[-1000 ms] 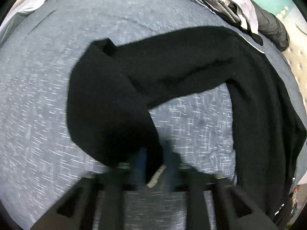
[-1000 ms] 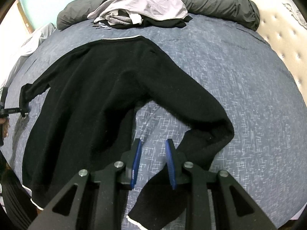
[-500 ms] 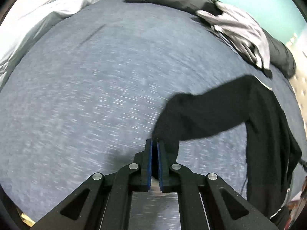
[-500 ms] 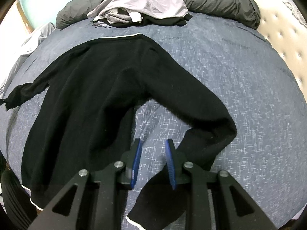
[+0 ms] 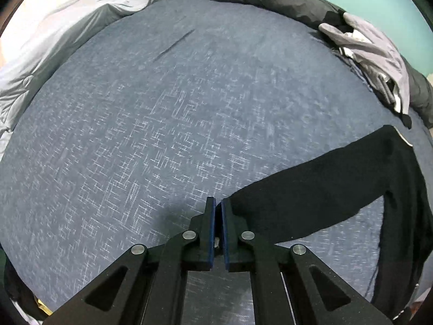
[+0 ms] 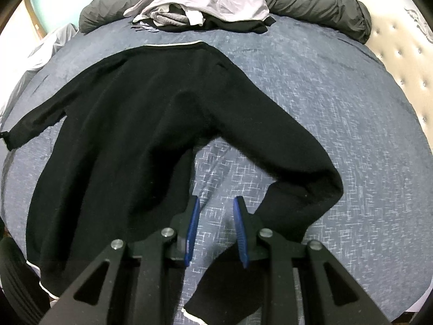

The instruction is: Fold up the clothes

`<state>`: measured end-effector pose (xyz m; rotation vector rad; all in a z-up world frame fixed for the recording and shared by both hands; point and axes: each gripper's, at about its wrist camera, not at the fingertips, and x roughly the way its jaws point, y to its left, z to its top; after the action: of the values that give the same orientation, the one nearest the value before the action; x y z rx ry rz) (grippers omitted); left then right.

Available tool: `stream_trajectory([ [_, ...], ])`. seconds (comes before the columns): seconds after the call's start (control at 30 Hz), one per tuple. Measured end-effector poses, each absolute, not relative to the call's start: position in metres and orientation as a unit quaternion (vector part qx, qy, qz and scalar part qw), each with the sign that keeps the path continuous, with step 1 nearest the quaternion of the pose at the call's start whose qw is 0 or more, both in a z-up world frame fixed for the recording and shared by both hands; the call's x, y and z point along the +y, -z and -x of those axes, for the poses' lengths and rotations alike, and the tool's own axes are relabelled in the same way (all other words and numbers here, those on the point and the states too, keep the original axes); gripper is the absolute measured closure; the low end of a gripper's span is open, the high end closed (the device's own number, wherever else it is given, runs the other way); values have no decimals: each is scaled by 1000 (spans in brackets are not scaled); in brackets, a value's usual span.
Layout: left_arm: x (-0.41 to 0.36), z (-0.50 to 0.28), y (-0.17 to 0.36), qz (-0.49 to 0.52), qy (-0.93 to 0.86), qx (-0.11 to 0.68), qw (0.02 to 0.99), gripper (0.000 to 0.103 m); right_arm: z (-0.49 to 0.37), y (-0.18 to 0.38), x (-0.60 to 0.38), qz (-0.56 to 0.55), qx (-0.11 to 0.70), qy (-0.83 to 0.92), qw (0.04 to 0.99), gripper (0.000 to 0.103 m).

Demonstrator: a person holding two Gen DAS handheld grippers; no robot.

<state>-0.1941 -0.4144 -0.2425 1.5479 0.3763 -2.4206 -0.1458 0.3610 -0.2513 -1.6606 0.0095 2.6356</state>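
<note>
A black sweater [image 6: 130, 140] with white trim lies spread on the blue bedspread [image 6: 338, 86], neckline at the far side. My left gripper [image 5: 218, 208] is shut on the cuff of one sleeve [image 5: 324, 189], which stretches straight away to the right toward the sweater's body. In the right wrist view that sleeve [image 6: 32, 122] reaches out to the left edge. My right gripper [image 6: 216, 208] hangs open over bare bedspread between the sweater's body and the other sleeve [image 6: 305, 178], which lies bent back on itself. Nothing is between its pads.
A pile of light grey and dark clothes [image 6: 205, 2] rests at the far side against a rolled dark grey duvet [image 6: 319, 5]. A pale grey blanket [image 5: 54, 40] is bunched along the bed's left side. A tufted headboard [image 6: 400, 62] borders the right.
My left gripper has drawn the sleeve cuff outward, away from the sweater's body, and the folded sleeve has straightened out. The right gripper has stayed still.
</note>
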Motion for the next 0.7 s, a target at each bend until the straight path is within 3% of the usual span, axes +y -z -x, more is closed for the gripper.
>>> stream_trajectory([
  [0.27,-426,183,241,-523,828,117,164,97,141,251,377,534,22,-845,29,78],
  [0.37,-410,174,232,-509,842,113,138,87,133,253,393,535,46,-843,40,78],
  [0.4,-403,171,229,-505,846,114,128,82,130,253,398,535,54,-842,44,73],
  [0.43,-395,168,226,-500,850,119,117,80,127,254,403,536,66,-840,48,61],
  [0.5,-378,164,221,-494,854,126,100,79,118,258,413,543,87,-834,49,51],
  [0.7,-306,164,208,-492,863,107,43,72,92,275,433,556,156,-815,36,50],
])
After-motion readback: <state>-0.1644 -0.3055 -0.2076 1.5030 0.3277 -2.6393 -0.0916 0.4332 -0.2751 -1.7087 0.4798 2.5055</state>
